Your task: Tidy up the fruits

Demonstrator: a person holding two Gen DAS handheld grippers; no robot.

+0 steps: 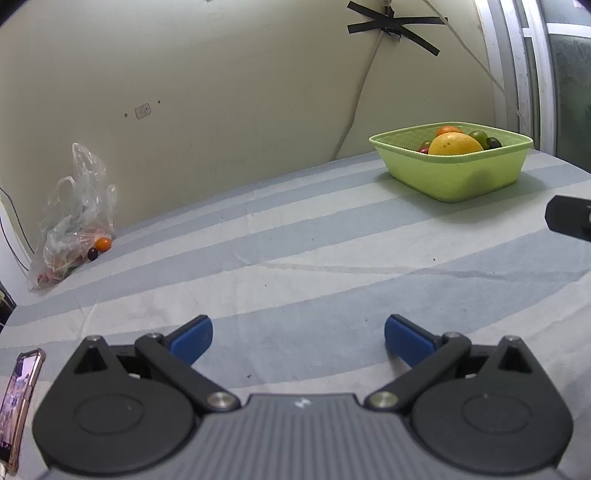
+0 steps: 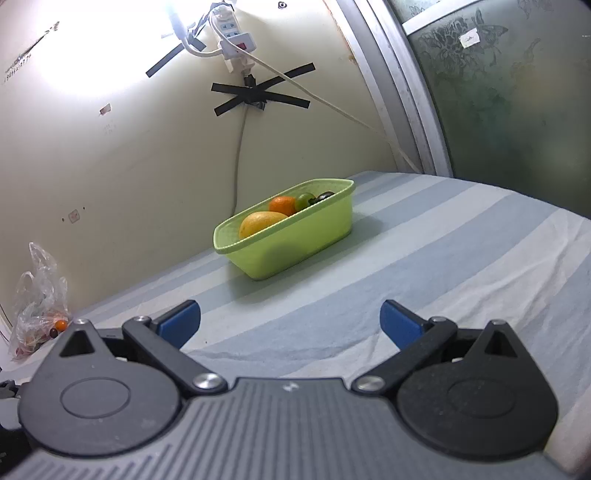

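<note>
I hold left gripper (image 1: 298,338) and right gripper (image 2: 290,320) spread wide, empty, for pickup; basket (image 1: 458,177) already fruit-loaded; bag (image 1: 70,221) fruit remaining.

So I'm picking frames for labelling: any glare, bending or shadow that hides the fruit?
Right wrist view: a lamp blows out the upper-left wall, yet the basket stays readable. Left wrist view: even light, fisheye curves the striped sheet, and the bag of fruit sits small and soft.
</note>
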